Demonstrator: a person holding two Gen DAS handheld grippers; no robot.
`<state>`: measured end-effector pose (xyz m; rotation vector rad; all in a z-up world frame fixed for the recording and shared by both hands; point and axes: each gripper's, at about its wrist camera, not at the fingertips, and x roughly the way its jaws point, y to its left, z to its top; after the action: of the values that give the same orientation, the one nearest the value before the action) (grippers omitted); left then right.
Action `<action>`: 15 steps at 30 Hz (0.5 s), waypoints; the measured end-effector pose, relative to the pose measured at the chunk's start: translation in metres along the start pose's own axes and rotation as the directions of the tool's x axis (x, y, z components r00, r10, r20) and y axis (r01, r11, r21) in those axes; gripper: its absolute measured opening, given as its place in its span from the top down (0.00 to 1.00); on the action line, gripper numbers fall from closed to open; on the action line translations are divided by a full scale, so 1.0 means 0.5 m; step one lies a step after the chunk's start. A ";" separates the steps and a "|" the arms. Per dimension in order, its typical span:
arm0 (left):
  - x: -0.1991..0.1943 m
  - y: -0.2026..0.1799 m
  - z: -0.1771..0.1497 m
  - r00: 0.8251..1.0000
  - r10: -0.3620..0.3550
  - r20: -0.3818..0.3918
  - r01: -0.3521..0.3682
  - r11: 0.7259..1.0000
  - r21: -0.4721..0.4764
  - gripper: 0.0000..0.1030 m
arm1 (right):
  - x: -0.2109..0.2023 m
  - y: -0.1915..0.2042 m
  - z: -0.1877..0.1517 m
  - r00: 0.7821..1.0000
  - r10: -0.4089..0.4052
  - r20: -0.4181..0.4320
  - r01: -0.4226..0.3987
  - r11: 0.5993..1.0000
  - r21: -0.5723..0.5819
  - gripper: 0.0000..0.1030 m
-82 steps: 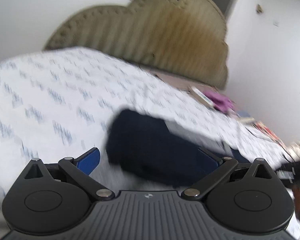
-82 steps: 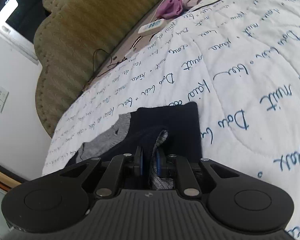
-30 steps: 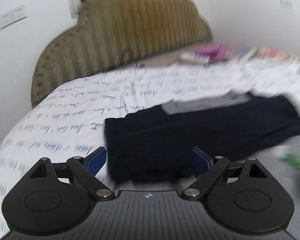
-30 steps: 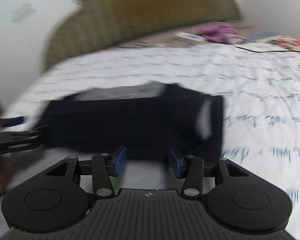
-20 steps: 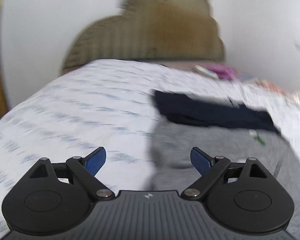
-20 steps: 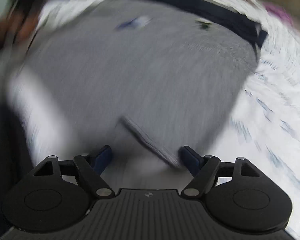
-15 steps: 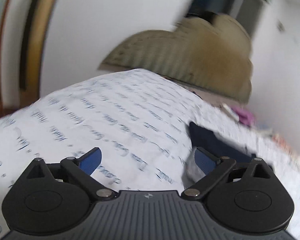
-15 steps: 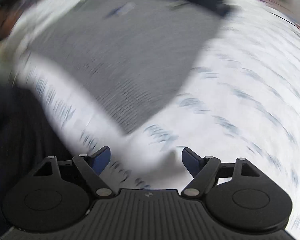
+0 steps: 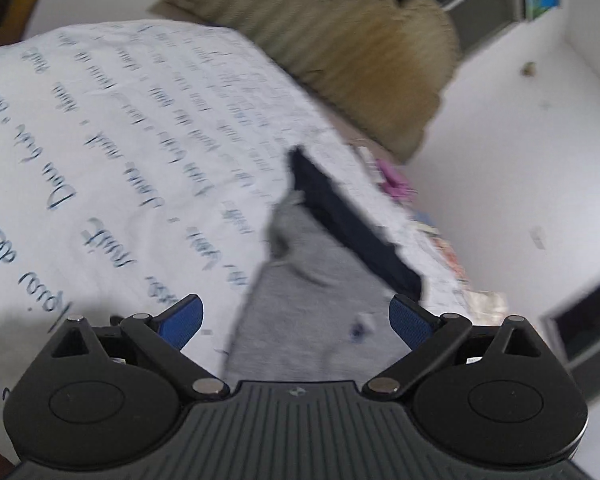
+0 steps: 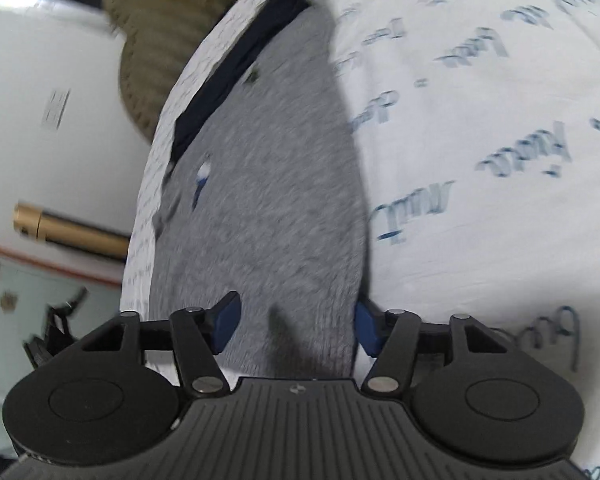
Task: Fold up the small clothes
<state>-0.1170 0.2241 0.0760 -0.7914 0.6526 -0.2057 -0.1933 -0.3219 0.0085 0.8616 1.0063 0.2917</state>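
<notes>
A grey garment [image 9: 320,300] lies spread flat on the white bedcover with blue script [image 9: 100,152]. Just beyond its far edge rests the folded dark navy garment [image 9: 348,220], seen in the right wrist view as a narrow navy strip [image 10: 236,64]. My left gripper [image 9: 296,320] stands wide open over the near left edge of the grey cloth, gripping nothing. My right gripper [image 10: 296,326] hovers at the near right edge of the grey garment [image 10: 268,200]; its jaws are closing with cloth between the pads, which stand apart from it.
An olive padded headboard [image 9: 360,64] stands at the far end of the bed, with a pink cloth [image 9: 396,180] and small items near it. White walls surround the bed. A wooden bar [image 10: 72,232] and floor show past the bed's left edge.
Both grippers drew back from the folded navy garment to the near edge of the grey one and rolled. The right jaws let go of the navy cloth and opened.
</notes>
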 end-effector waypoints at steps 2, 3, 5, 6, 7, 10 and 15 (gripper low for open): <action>-0.017 -0.004 0.023 0.999 -0.052 -0.015 0.052 0.999 -0.006 0.03 | 0.009 0.005 -0.004 1.000 -0.003 -0.001 0.003 1.000 -0.023 0.33; -0.019 0.001 0.032 0.996 -0.078 -0.039 0.077 0.997 -0.022 0.03 | 0.009 0.000 -0.002 1.000 0.004 0.001 -0.004 1.000 -0.017 0.33; -0.021 0.009 0.061 0.995 -0.033 -0.098 0.031 0.999 -0.024 0.03 | 0.009 -0.011 0.000 1.000 0.023 0.011 -0.023 1.000 0.004 0.34; -0.037 0.005 0.092 0.995 0.053 -0.087 -0.050 0.998 0.035 0.03 | 0.010 -0.015 0.002 0.999 0.028 0.016 -0.029 1.000 0.011 0.34; -0.061 0.002 0.123 0.992 0.121 -0.038 -0.117 0.988 0.102 0.03 | 0.004 -0.022 0.004 0.999 0.033 0.018 -0.033 0.999 0.017 0.34; -0.169 0.009 0.232 0.943 0.289 0.165 -0.309 0.944 0.115 0.03 | 0.002 -0.023 0.004 0.999 0.030 0.012 -0.030 1.000 -0.002 0.34; -0.240 0.049 0.262 0.965 0.043 0.257 -0.021 0.996 -0.090 0.00 | 0.003 -0.032 0.006 0.998 0.058 0.036 -0.059 0.998 0.025 0.26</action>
<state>-0.1325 0.3676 0.1823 -0.8726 0.4288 -0.0426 -0.1928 -0.3328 -0.0037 0.9176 0.9548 0.3126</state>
